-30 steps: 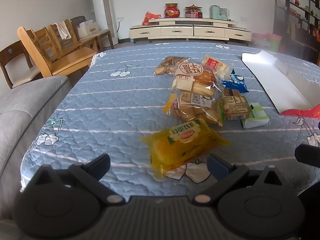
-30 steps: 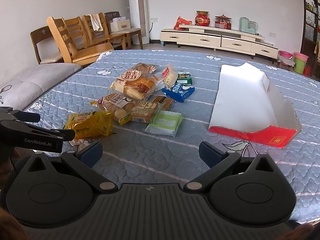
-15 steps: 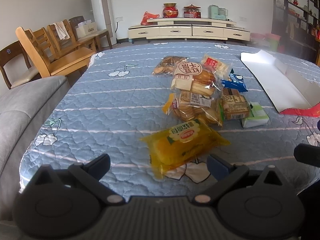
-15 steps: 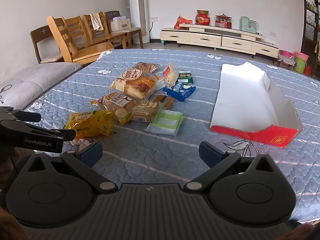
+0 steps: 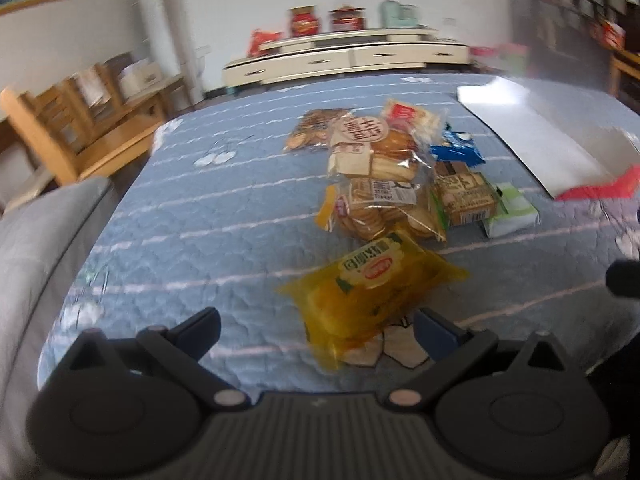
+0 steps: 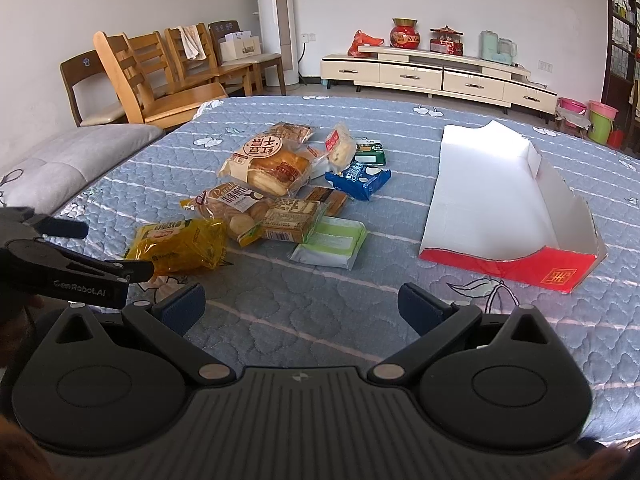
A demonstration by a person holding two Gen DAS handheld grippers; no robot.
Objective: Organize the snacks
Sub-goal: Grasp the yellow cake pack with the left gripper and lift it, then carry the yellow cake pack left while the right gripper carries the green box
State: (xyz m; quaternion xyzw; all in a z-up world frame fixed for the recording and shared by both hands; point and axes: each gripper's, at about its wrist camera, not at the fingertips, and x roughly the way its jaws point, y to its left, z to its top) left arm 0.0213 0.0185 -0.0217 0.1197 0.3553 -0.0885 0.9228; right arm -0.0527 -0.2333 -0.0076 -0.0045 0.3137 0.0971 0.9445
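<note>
A heap of snack packs lies mid-table on the blue quilted cloth (image 6: 280, 308). Nearest me is a yellow bread bag (image 5: 372, 292) (image 6: 184, 246). Behind it sit a clear bag of round buns (image 5: 384, 212) (image 6: 234, 208), a large bread bag (image 6: 268, 164), a brown biscuit pack (image 6: 294, 220), a green-white pack (image 6: 332, 242) and a blue pack (image 6: 360, 178). An open white and red cardboard box (image 6: 500, 200) lies to the right. My left gripper (image 5: 318, 328) stands open just short of the yellow bag. My right gripper (image 6: 300, 306) is open over bare cloth.
A grey cushion (image 6: 68, 156) borders the table's left edge. Wooden chairs (image 6: 160, 76) stand beyond it. A low cream cabinet (image 6: 436, 74) runs along the far wall. The left gripper's black body (image 6: 72, 272) shows at the left of the right wrist view.
My left gripper has moved forward and tilted toward the yellow bag, and its view is blurred by motion. The right gripper has hardly moved. Both stay open.
</note>
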